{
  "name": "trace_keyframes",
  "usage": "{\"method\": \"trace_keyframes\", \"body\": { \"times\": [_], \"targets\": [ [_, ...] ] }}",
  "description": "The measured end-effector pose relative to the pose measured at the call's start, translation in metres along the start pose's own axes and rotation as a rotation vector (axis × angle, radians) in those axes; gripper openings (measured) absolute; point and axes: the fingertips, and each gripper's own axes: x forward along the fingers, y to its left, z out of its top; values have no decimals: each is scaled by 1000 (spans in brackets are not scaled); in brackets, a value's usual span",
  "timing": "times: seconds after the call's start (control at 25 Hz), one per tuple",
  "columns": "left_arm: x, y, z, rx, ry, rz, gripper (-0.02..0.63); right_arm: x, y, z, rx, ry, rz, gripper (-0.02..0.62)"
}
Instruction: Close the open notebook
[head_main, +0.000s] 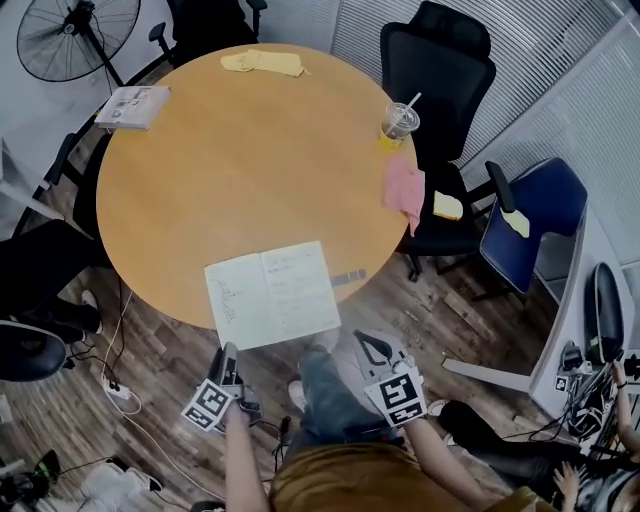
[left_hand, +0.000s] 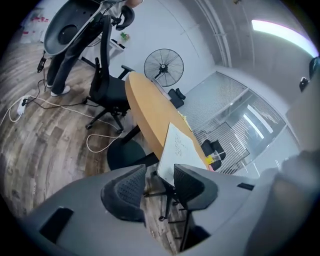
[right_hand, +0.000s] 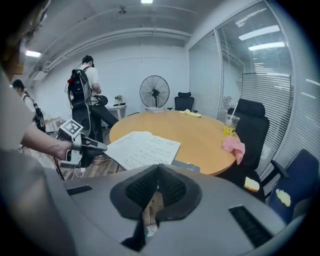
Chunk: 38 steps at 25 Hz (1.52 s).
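An open white notebook (head_main: 270, 295) with handwriting lies at the near edge of the round wooden table (head_main: 220, 170), its near corner hanging over the rim. My left gripper (head_main: 228, 358) is held below and in front of that edge, off the table, jaws open and empty. In the left gripper view the left gripper (left_hand: 160, 172) has the notebook (left_hand: 176, 145) edge-on just beyond its fingers. My right gripper (head_main: 372, 347) hovers right of the notebook, below the table edge. In the right gripper view the right gripper (right_hand: 159, 169) is shut on nothing, with the notebook (right_hand: 142, 149) ahead and the left gripper (right_hand: 82, 145) at its left.
On the table: a plastic cup with a straw (head_main: 398, 122), a pink cloth (head_main: 405, 190) over the right rim, a yellow cloth (head_main: 263, 62), a booklet (head_main: 132, 106), a small dark strip (head_main: 348, 276). A black chair (head_main: 440, 60), a blue chair (head_main: 535, 215) and a fan (head_main: 75, 35) stand around.
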Motion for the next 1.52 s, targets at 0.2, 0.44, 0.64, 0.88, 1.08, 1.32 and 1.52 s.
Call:
{"method": "trace_keyframes", "body": {
  "times": [0.2, 0.44, 0.64, 0.88, 1.08, 1.32, 1.52],
  "targets": [
    [4, -3, 8, -59, -36, -52, 181, 0, -3, 7, -42, -8, 10, 12],
    [15, -19, 4, -174, -56, -169, 174, 2, -9, 1, -18, 6, 6, 11],
    [12, -8, 5, -89, -35, -82, 135, 1, -8, 7, -11, -6, 0, 11],
    [11, -11, 5, -88, -13, -69, 129, -5, -7, 13, -16, -27, -13, 11],
    [4, -20, 5, -87, -18, -80, 116, -16, -4, 16, -18, -47, -27, 12],
    [-4, -36, 15, -4, -33, -101, 91, -31, -6, 20, -27, -71, -49, 11],
    [-11, -46, 16, 3, -41, -115, 75, -45, -5, 20, -27, -90, -67, 11]
  ]
}}
